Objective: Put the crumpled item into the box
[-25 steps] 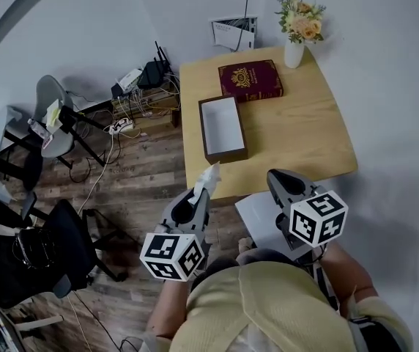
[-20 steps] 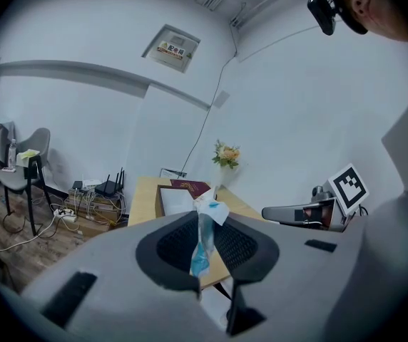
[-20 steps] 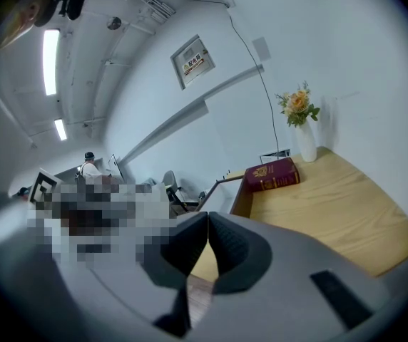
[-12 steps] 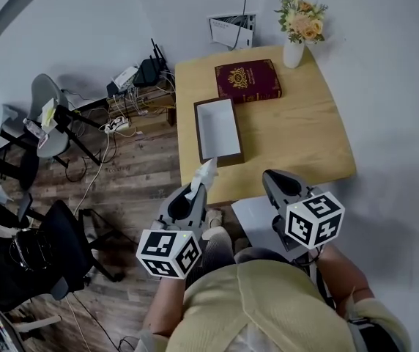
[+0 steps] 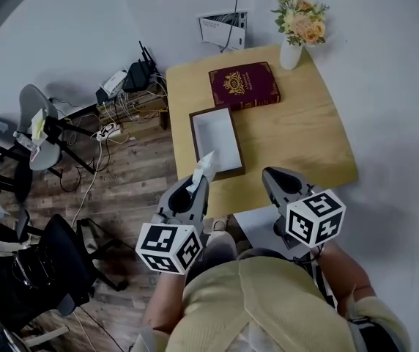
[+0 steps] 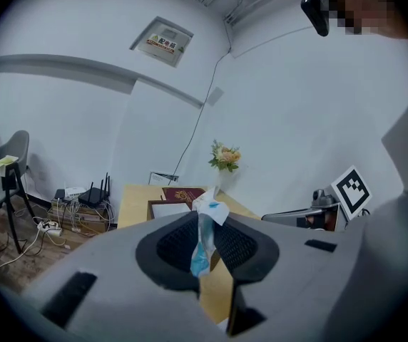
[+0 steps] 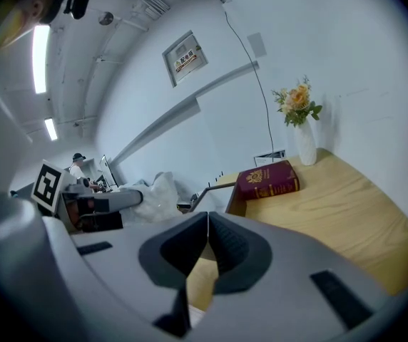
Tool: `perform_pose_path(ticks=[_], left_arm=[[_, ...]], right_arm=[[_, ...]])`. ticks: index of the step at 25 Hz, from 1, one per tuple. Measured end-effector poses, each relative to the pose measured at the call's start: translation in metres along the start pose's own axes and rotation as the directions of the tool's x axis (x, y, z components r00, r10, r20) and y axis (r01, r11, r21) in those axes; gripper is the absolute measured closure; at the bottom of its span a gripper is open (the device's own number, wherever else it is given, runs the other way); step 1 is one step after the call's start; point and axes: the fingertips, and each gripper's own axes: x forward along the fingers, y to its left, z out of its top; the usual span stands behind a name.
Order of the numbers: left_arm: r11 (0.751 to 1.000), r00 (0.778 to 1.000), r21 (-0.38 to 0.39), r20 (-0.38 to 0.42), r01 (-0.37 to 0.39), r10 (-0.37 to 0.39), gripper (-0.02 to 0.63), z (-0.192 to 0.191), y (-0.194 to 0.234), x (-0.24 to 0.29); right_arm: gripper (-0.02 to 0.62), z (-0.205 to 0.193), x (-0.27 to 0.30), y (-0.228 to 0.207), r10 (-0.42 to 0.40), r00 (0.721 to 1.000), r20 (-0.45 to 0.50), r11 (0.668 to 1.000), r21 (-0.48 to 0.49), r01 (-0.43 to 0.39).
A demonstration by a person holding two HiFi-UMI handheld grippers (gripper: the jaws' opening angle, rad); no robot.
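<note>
My left gripper (image 5: 197,184) is shut on a crumpled white and blue tissue (image 5: 204,169), which sticks up from between the jaws (image 6: 205,231). It hovers at the near edge of the wooden table (image 5: 297,134), just short of the open dark-rimmed box (image 5: 216,141) with a white inside. The box (image 6: 167,209) lies ahead in the left gripper view. My right gripper (image 5: 276,181) is shut with nothing in it (image 7: 207,235), held over the table's near edge to the right of the box.
A dark red book (image 5: 244,86) lies behind the box, and a white vase of flowers (image 5: 294,28) stands at the far right corner. Left of the table are routers and cables (image 5: 125,86) on the floor, plus chairs (image 5: 37,116). A white sheet (image 5: 255,222) lies below the table edge.
Both grippers and the head have come nearer the table; the left gripper with the tissue now reaches the box's near end. The grip on the tissue is unchanged.
</note>
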Motion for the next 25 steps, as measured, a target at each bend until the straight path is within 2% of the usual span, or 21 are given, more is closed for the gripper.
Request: perform_pose_path(ticks=[12, 20, 25], left_arm=[[0.995, 0.993, 0.017, -0.065, 0.095, -0.093, 0.535, 0.007, 0.022, 0.044], [0.986, 0.979, 0.055, -0.137, 0.159, -0.151, 0.535, 0.001, 0.025, 0.066], [0.982, 0.971, 0.052, -0.164, 0.182, -0.172, 0.535, -0.003, 0.029, 0.074]], right_arm=[[0.566, 0.017, 0.029, -0.012, -0.071, 0.997, -0.001, 0.997, 0.033, 0.071], [0.566, 0.015, 0.035, -0.020, -0.124, 0.992, -0.013, 0.989, 0.073, 0.125], [0.566, 0.014, 0.041, -0.018, -0.135, 0.991, -0.022, 0.987, 0.091, 0.136]])
